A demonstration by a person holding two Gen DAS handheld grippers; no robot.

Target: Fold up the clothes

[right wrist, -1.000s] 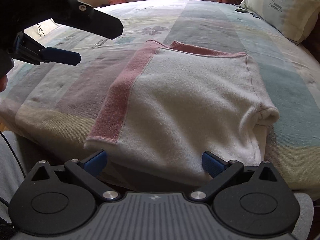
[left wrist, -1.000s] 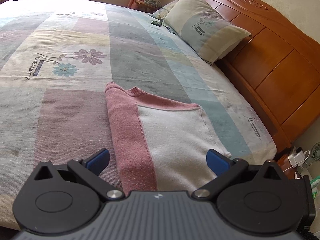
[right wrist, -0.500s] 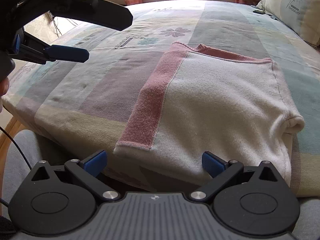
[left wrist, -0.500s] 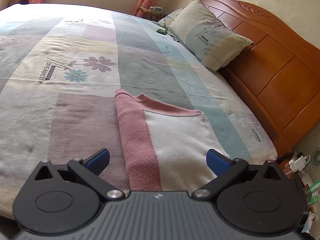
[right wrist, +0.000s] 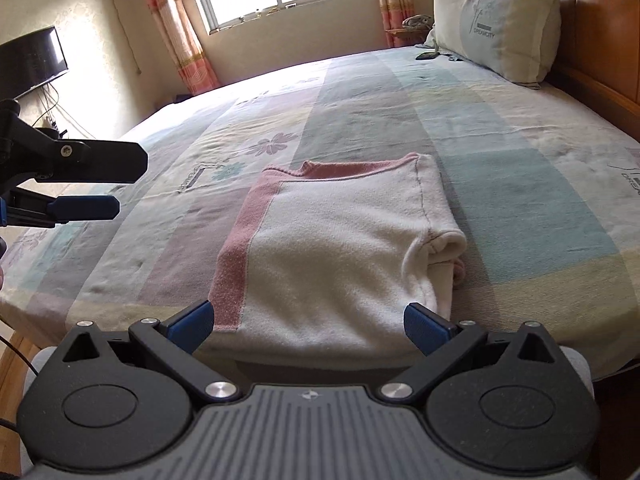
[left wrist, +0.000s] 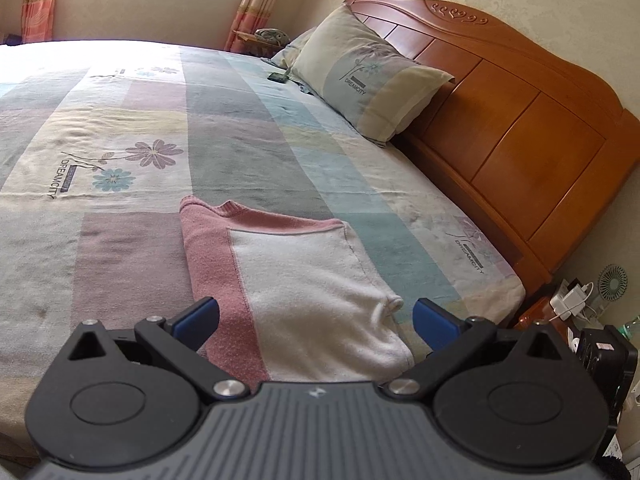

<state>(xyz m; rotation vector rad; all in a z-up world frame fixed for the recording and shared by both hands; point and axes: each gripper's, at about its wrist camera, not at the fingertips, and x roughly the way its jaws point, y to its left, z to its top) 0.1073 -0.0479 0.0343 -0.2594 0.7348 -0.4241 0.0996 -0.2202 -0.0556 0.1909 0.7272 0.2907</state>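
A pink and white garment [left wrist: 304,288] [right wrist: 340,256] lies folded into a rough square near the front edge of the bed, white panel up, pink band along its left side. My left gripper [left wrist: 316,320] hangs open above and short of it, holding nothing. My right gripper [right wrist: 308,322] is also open and empty, pulled back from the garment's near edge. In the right wrist view the left gripper [right wrist: 104,184] shows at the far left, off to the side of the garment, its blue-padded fingers [right wrist: 84,208] apart.
The bed [left wrist: 224,128] carries a patchwork sheet with flower prints. A pillow [left wrist: 372,76] leans on the wooden headboard [left wrist: 520,120], with a small dark object [left wrist: 278,77] beside it. A nightstand with chargers and a fan [left wrist: 612,276] stands at right. A wall television [right wrist: 32,60] hangs left.
Both grippers have drawn up and back from the folded garment, so more of the room shows. The garment has not moved; both grippers stay open.
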